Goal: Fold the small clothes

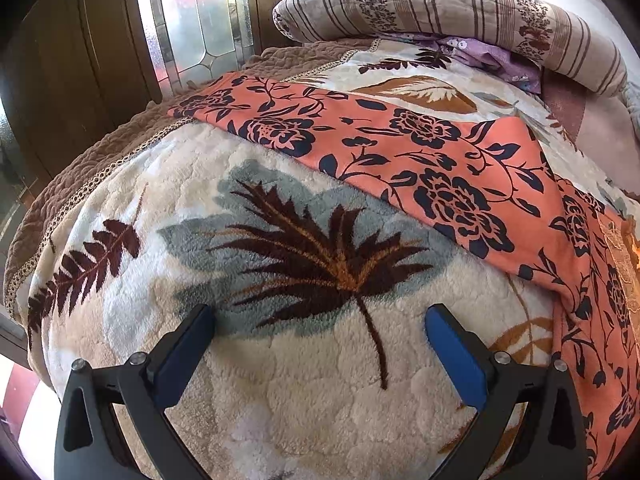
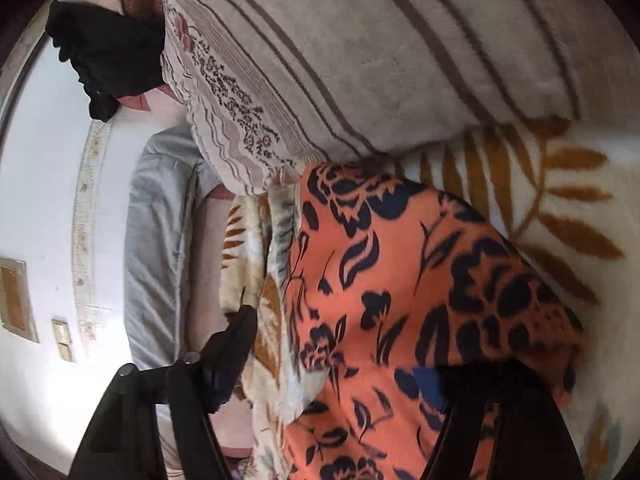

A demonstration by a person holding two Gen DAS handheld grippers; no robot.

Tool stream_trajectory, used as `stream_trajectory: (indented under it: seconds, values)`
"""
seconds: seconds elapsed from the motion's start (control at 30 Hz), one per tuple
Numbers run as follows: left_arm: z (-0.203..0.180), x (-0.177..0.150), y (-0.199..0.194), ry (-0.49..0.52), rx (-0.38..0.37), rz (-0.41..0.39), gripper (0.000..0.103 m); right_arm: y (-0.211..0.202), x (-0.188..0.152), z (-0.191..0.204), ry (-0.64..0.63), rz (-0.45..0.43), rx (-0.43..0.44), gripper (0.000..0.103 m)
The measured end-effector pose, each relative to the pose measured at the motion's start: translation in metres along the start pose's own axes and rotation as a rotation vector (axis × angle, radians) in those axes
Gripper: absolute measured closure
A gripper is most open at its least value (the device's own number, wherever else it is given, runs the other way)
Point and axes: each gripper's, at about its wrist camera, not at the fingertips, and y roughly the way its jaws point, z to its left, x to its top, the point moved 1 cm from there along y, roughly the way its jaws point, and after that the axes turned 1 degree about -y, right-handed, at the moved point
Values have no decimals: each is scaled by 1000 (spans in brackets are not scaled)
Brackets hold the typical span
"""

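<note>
An orange garment with a dark navy flower print (image 1: pixel 432 152) lies spread across the fleece leaf-print blanket (image 1: pixel 280 380), running from upper left to the right edge. My left gripper (image 1: pixel 320 320) is open and empty, hovering over the blanket just in front of the garment's near edge. In the right wrist view the same orange garment (image 2: pixel 400 280) fills the lower middle and drapes over my right finger. My right gripper (image 2: pixel 340 344) has its jaws wide apart, with the left finger (image 2: pixel 232 344) clear of the cloth.
A striped, flower-patterned folded quilt (image 1: pixel 460 12) lies at the back of the bed, with purple cloth (image 1: pixel 492 56) under it. A wooden door with leaded glass (image 1: pixel 192 20) stands at the left. A grey cushion (image 2: pixel 160 240) and a black cloth (image 2: pixel 108 52) show in the right wrist view.
</note>
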Motion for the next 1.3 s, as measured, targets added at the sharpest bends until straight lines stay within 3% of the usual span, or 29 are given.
stream_trajectory:
  seconds: [0.03,0.07,0.13,0.23,0.37,0.53,0.6,0.67,0.7,0.73,0.77,0.8,0.83,0.87,0.93,1.07,1.13,1.3]
  values:
    - [0,0,0,0,0,0,0,8,3,3,-30,18,-25,67]
    - [0,0,0,0,1,0,0,13,2,6,-61,34,-57,83]
    - [0,0,0,0,1,0,0,13,2,14,-116,42,-95,94]
    - [0,0,0,-2,-2,0,0,-1,-7,42,-183,55,-44,96]
    - [1,0,0,-5,-7,2,0,-32,-53,109,-255,142,188,96]
    - [2,-1,-1,-4,-20,3,0,-74,-172,189,-297,340,558,96]
    - [2,-1,-1,-3,-22,4,0,-74,-231,194,-274,459,632,92]
    - [2,-1,-2,-4,-22,5,0,-59,-295,181,-261,616,647,92]
    - [2,-1,-2,-3,-22,5,0,-50,-324,168,-277,656,607,90]
    - [2,-1,-2,-3,-22,5,0,-37,-355,150,-283,712,553,68]
    - [2,-1,-2,-3,-24,6,0,-18,-387,126,-282,810,476,16]
    - [3,-1,-2,-2,-26,7,0,0,-413,100,-276,902,359,1]
    - [3,-1,-2,-1,-28,8,0,11,-431,70,-252,935,228,2]
    - [3,-1,-2,2,-31,8,0,14,-439,49,-234,946,191,10]
    - [3,-1,-3,3,-37,9,0,-3,-436,58,-324,913,271,9]
    - [2,-1,-3,-2,-26,10,0,-45,-412,93,-502,886,322,8]
    - [2,-2,-3,-2,-29,9,0,-65,-384,105,-584,836,341,8]
    - [3,-3,-4,-1,-39,6,0,-55,-298,105,-554,687,309,8]
